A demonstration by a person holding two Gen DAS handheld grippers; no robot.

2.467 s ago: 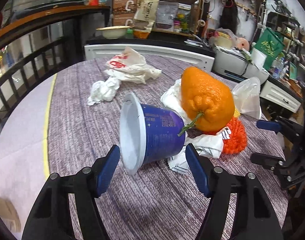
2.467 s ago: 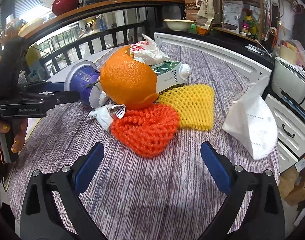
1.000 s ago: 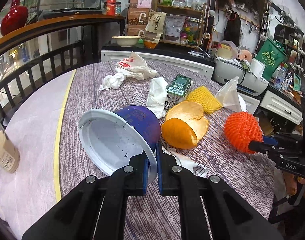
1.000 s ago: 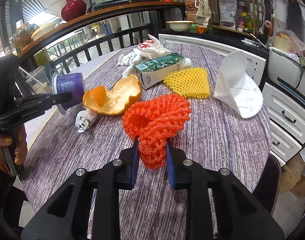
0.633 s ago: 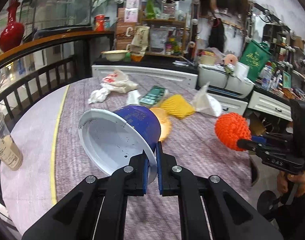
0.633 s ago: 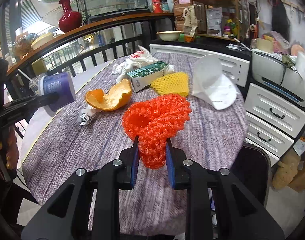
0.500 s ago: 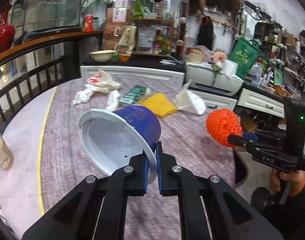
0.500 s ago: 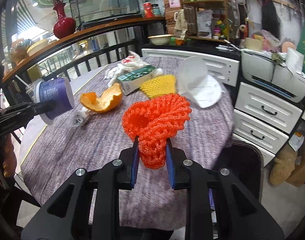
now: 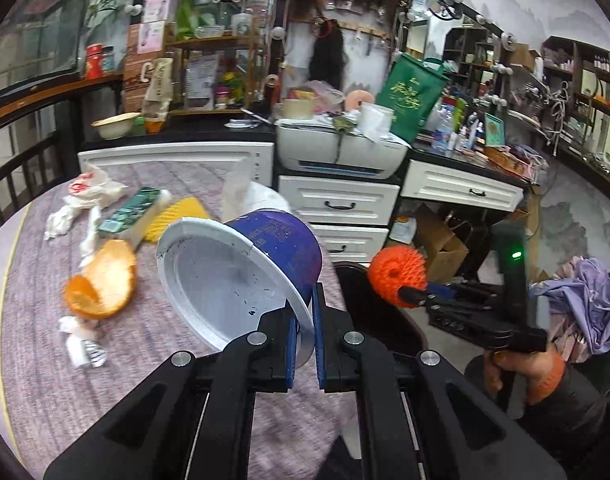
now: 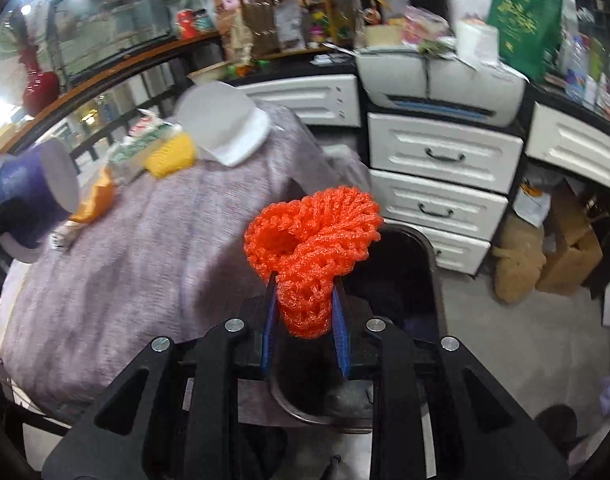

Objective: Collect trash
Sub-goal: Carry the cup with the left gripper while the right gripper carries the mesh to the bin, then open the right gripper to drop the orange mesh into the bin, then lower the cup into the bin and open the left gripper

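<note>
My left gripper [image 9: 303, 326] is shut on the rim of a purple paper cup [image 9: 245, 264] with a white inside, held in the air near the table's right edge. My right gripper [image 10: 305, 320] is shut on an orange foam fruit net [image 10: 311, 248] and holds it over the open black trash bin [image 10: 417, 264]. The net [image 9: 397, 278] and bin [image 9: 369, 308] also show in the left wrist view. The cup [image 10: 29, 196] shows at the left of the right wrist view.
On the purple-clothed table [image 9: 37, 264] lie an orange peel [image 9: 101, 280], a crumpled wrapper [image 9: 83, 340], a green carton [image 9: 135, 210], a yellow foam net [image 9: 177, 216], a white mask [image 10: 225, 128] and plastic bags [image 9: 85, 190]. White drawers [image 10: 441, 184] and cardboard boxes [image 10: 573, 252] stand beyond the bin.
Both grippers have swung right, away from the table toward the bin. The orange net now hangs over the bin opening. Both grips are unchanged.
</note>
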